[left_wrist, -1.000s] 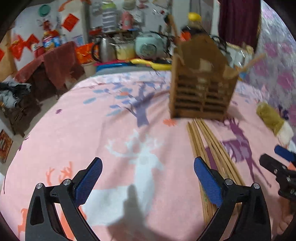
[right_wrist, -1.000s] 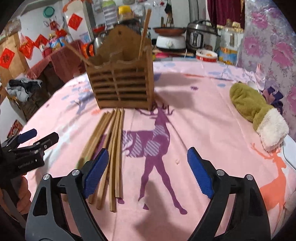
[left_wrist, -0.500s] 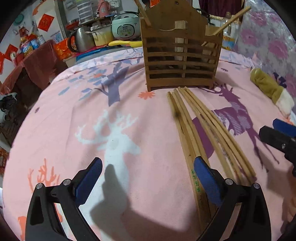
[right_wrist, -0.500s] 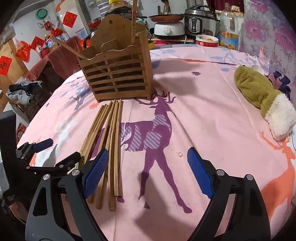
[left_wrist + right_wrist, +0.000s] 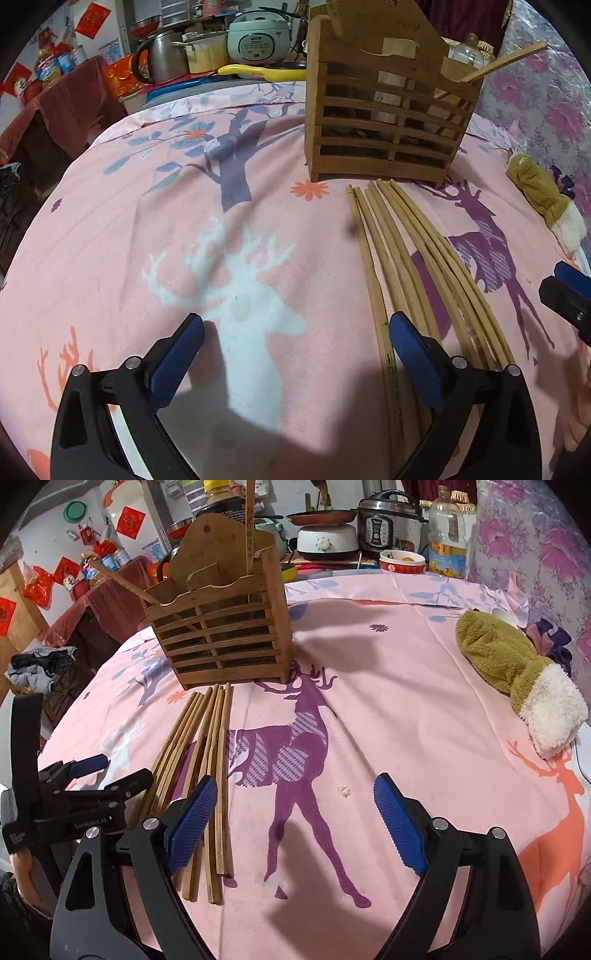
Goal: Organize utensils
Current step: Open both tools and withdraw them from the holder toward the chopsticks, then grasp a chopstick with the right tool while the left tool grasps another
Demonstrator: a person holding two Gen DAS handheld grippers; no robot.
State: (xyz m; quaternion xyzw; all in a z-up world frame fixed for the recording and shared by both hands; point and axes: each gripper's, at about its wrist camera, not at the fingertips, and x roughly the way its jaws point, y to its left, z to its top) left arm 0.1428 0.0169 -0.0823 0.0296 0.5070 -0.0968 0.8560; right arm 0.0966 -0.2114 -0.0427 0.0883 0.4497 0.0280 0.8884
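Several wooden chopsticks (image 5: pixel 413 266) lie side by side on the pink deer-print cloth, pointing at a slatted wooden utensil holder (image 5: pixel 388 122). The holder (image 5: pixel 221 638) has a chopstick in each end compartment. My left gripper (image 5: pixel 295 354) is open and empty, low over the cloth, its right finger over the near ends of the chopsticks. My right gripper (image 5: pixel 291 827) is open and empty, its left finger over the chopsticks (image 5: pixel 207 760). The left gripper also shows in the right wrist view (image 5: pixel 96 775).
A green and white plush mitt (image 5: pixel 517 675) lies at the right of the table. Behind the table stand rice cookers (image 5: pixel 384 528), an oil bottle (image 5: pixel 447 542), a kettle (image 5: pixel 159 55) and a bowl (image 5: pixel 402 561). The table drops off at the left edge.
The left gripper has moved forward and lower toward the chopsticks and holder. The right gripper has edged closer too. Both stay open.
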